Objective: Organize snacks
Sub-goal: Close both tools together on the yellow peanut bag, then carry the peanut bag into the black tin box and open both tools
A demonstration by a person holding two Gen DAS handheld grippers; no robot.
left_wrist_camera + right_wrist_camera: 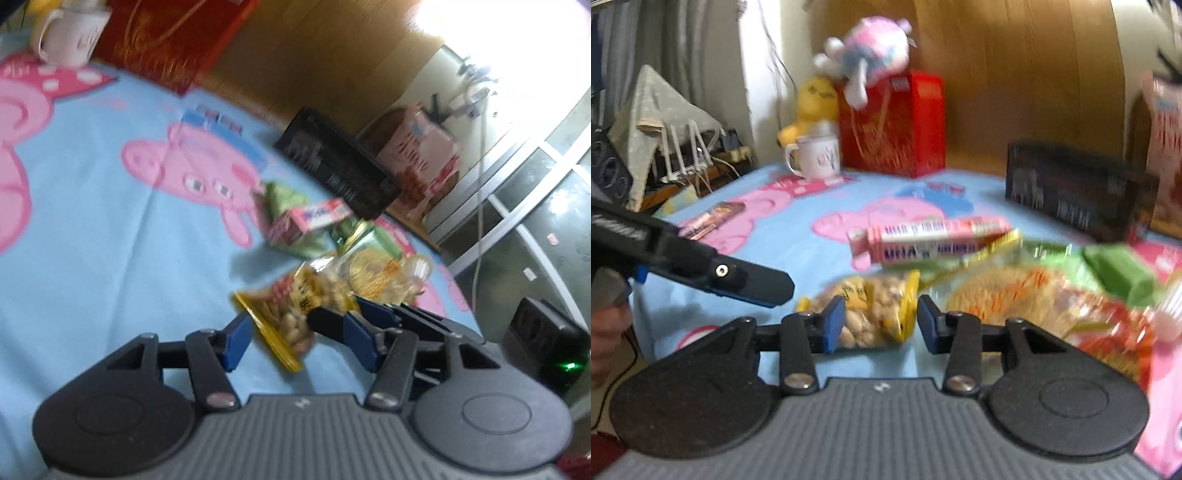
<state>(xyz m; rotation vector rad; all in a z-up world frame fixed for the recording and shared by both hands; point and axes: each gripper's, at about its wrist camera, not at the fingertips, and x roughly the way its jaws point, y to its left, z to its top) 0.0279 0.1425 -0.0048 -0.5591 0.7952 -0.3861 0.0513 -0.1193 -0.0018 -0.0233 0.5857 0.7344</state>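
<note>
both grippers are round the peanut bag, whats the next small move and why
Probably close the right gripper on the peanut bag before lifting. The bag sits between its pads, with a gap on the right-hand side, so it looks ungripped. The left gripper brackets the bag's other end, also apparently loose.

1. The left gripper (299,341) is held partly open and angled downward, with the peanut bag (295,295) between its jaws and touched on one side only.
2. The right gripper (881,326) is set closely around the same bag; pressure cannot be judged through the blur.
</note>
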